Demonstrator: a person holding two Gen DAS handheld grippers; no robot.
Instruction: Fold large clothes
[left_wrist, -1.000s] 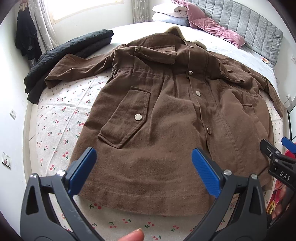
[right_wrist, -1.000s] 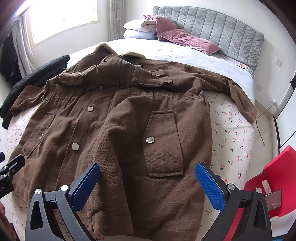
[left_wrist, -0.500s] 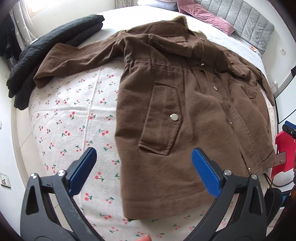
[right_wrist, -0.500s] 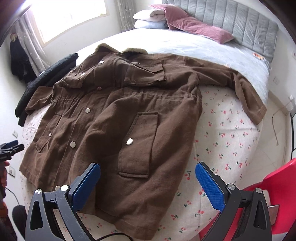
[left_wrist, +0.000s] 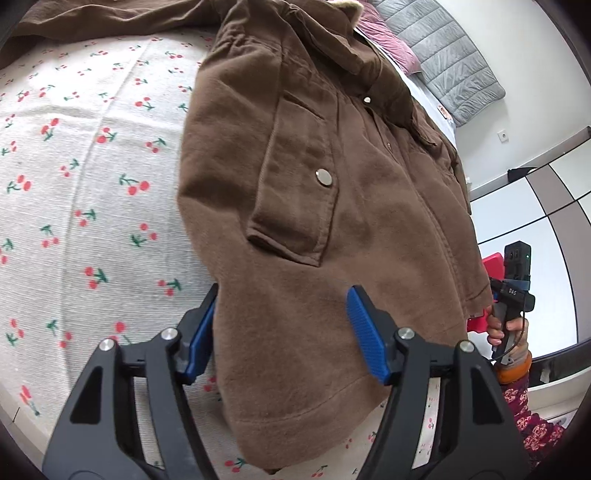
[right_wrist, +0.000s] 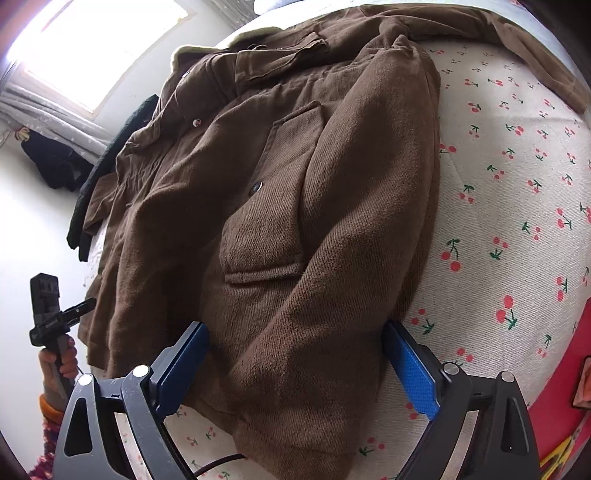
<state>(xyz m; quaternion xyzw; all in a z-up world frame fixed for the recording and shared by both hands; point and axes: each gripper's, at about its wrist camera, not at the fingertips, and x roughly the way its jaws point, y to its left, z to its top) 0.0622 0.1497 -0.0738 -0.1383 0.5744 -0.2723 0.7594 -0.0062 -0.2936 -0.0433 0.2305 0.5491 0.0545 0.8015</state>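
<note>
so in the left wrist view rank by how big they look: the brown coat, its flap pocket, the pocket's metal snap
1. brown coat, by far the largest
2. flap pocket
3. metal snap, smallest

All lie on one garment, so nearness barely affects the order.

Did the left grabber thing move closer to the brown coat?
Yes. The left gripper went down and forward toward the brown coat; its hem corner, well ahead before, now lies between the open fingers.

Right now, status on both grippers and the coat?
Left gripper open, straddling brown coat hem corner, not clamped. Right gripper open, straddling opposite hem corner. Coat flat on cherry-print bedsheet, unfolded. Nothing blocking.
</note>
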